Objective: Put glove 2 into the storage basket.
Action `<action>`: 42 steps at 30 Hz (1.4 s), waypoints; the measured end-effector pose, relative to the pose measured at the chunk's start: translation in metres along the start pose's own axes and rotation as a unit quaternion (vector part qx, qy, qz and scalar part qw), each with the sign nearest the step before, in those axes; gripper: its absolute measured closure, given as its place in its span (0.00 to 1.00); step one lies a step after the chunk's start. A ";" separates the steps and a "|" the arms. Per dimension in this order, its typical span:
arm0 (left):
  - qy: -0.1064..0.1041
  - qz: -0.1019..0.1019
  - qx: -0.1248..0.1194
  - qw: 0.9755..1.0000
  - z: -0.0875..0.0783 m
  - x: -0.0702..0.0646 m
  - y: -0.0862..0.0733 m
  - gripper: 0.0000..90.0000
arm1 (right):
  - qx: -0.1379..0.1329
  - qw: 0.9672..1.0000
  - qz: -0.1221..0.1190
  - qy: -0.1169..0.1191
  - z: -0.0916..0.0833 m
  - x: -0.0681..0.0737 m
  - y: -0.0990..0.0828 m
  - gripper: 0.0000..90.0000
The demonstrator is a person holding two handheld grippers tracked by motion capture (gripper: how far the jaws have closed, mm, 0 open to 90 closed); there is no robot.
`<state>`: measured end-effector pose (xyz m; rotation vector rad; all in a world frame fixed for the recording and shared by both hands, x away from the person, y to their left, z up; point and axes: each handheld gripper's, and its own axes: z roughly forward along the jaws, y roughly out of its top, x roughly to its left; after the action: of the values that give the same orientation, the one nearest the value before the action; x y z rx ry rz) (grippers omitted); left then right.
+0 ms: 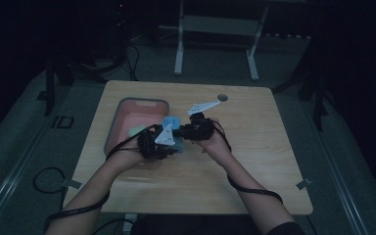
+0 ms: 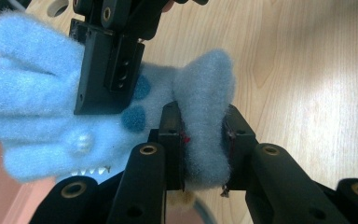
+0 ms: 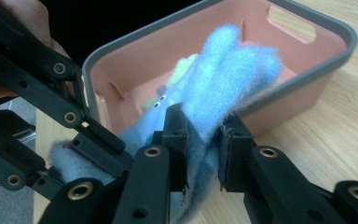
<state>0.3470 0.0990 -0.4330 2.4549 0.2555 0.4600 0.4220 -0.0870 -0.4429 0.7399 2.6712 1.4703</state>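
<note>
Left claw (image 2: 204,140) clamped on thick fold of fuzzy light-blue glove (image 2: 51,93), fleece squeezed between both black jaws. Glove fingers spread toward left edge, two darker blue dots and small white bead on them. Right claw (image 2: 109,60) comes from top, gripping glove too. Pale wood surface (image 2: 307,70) beneath.

The blue glove (image 2: 37,107) is a fuzzy, fleecy cloth with a matt nap; darker blue felt-like spots and a small pearly, glossy bead sit on it. The left gripper (image 2: 204,140) and the right gripper (image 3: 203,149) are black, hard and smooth with a dull sheen, studded with shiny brass-coloured metal rivets. The table (image 1: 254,147) is pale wood-grain, smooth, with a soft gloss that catches the light. The bin (image 3: 307,60) at the far left looks like moulded plastic: matt salmon-pink walls and a smooth grey rim.
</note>
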 end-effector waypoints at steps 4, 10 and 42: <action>0.001 -0.005 0.002 1.000 -0.003 0.002 -0.006 0.82 | 0.000 1.000 0.000 0.003 0.006 0.002 0.003 0.84; 0.001 -0.013 0.004 1.000 -0.008 0.005 -0.016 0.82 | 0.002 1.000 -0.002 0.009 0.019 0.007 0.010 0.84; 0.017 -0.048 0.035 0.998 -0.032 0.033 -0.073 0.82 | 0.005 0.999 0.029 0.034 0.089 0.013 0.037 0.84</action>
<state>0.3602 0.1839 -0.4449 2.4925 0.4082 0.4593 0.4457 0.0060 -0.4605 0.7882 2.7307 1.5245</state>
